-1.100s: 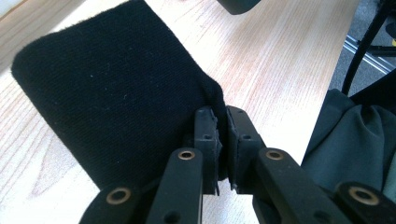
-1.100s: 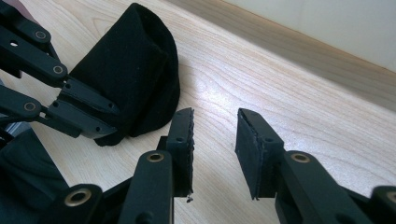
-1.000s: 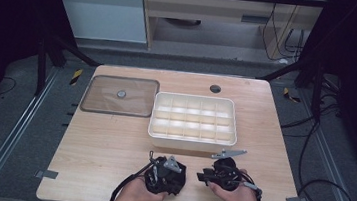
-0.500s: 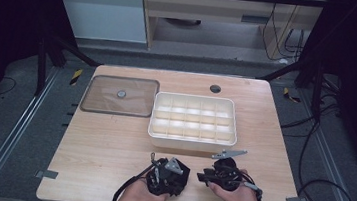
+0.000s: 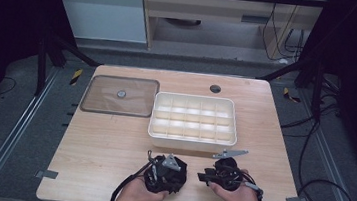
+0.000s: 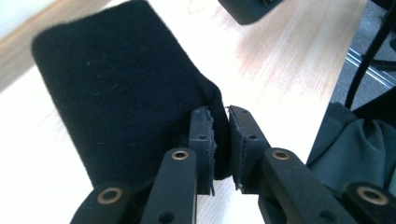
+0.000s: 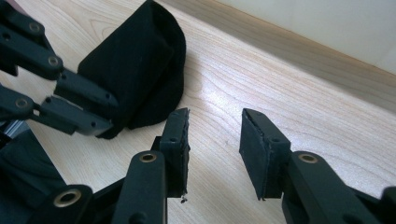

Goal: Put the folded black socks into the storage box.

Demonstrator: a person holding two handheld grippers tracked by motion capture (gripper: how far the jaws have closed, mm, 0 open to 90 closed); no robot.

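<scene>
The left gripper [image 6: 221, 140] pinches the edge of a folded black cloth [image 6: 121, 88] lying on the table [image 5: 101, 147] near the person's edge. The right gripper [image 7: 215, 149] hovers beside it, its 2 jaws apart and empty. Judging by this, the cloth is being picked up or unfolded; next, the right gripper probably needs a second edge.

No legible text, label, brand, number or sign found on any surface in high or gripper views.

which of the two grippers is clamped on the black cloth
The left gripper: its jaws pinch the edge of the black cloth. The right gripper has its jaws apart over bare table.
</scene>
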